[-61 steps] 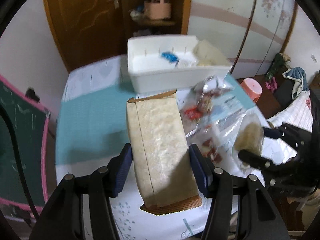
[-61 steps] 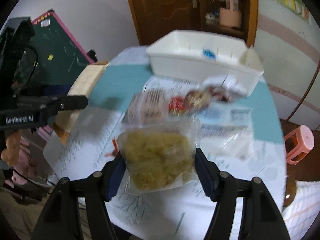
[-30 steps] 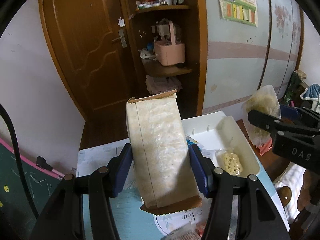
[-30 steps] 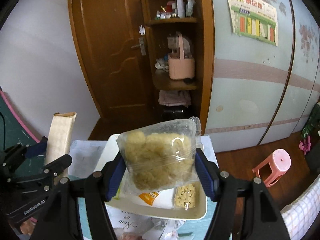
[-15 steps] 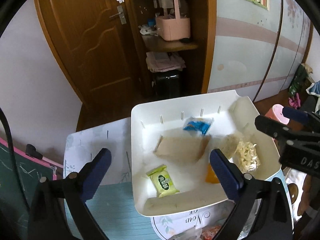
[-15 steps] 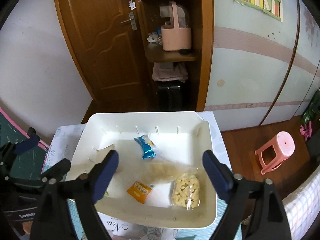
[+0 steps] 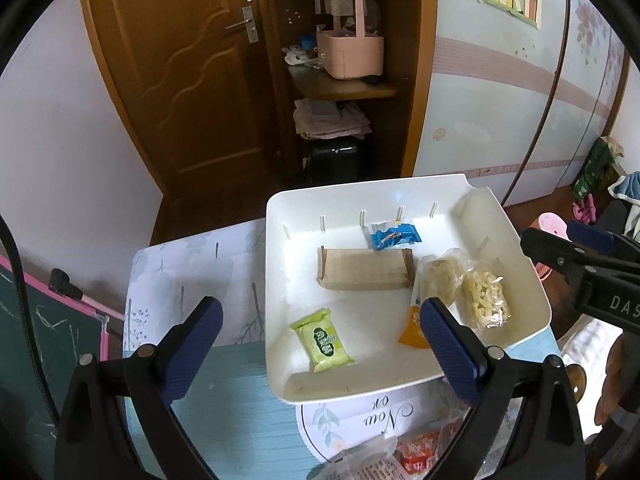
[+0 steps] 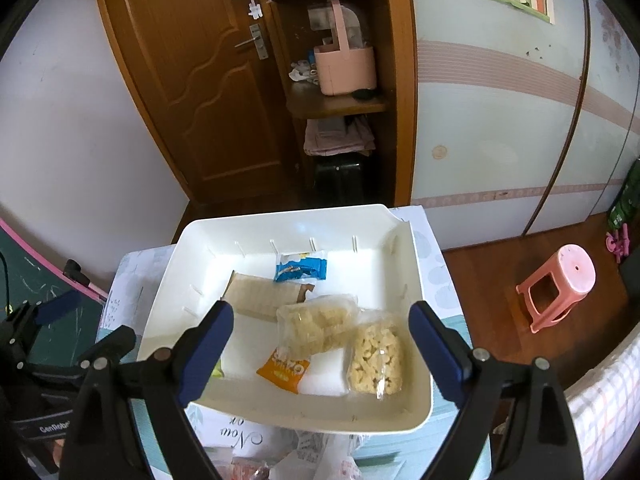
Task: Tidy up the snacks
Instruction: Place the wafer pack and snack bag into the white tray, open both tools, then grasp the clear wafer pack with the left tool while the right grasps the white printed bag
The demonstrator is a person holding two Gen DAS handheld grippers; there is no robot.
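Observation:
A white bin (image 7: 276, 240) stands on the table with several snack packets in it. A tan packet (image 7: 364, 274) lies flat at its middle, below a blue packet (image 7: 394, 236). A clear bag of yellow puffs (image 7: 438, 280) rests next to a second clear bag (image 7: 486, 300), half over an orange packet (image 7: 414, 330). A green packet (image 7: 322, 340) lies near the front. My left gripper (image 7: 320, 320) hangs open above the bin, holding nothing. My right gripper (image 8: 322, 316) is open too, above the puffs bag (image 8: 316, 326) and tan packet (image 8: 260, 292).
More loose snack packets (image 7: 416, 452) lie on the table in front of the bin, on a teal cloth (image 7: 240, 420). A green chalkboard (image 7: 40, 320) leans at the left. A pink stool (image 8: 556, 284) stands on the floor to the right. A shelf with a pink basket (image 7: 350, 52) is behind.
Both grippers opened and let go: the tan packet and the clear puffs bag dropped into the bin and lie there now. Both hands sank closer to the bin.

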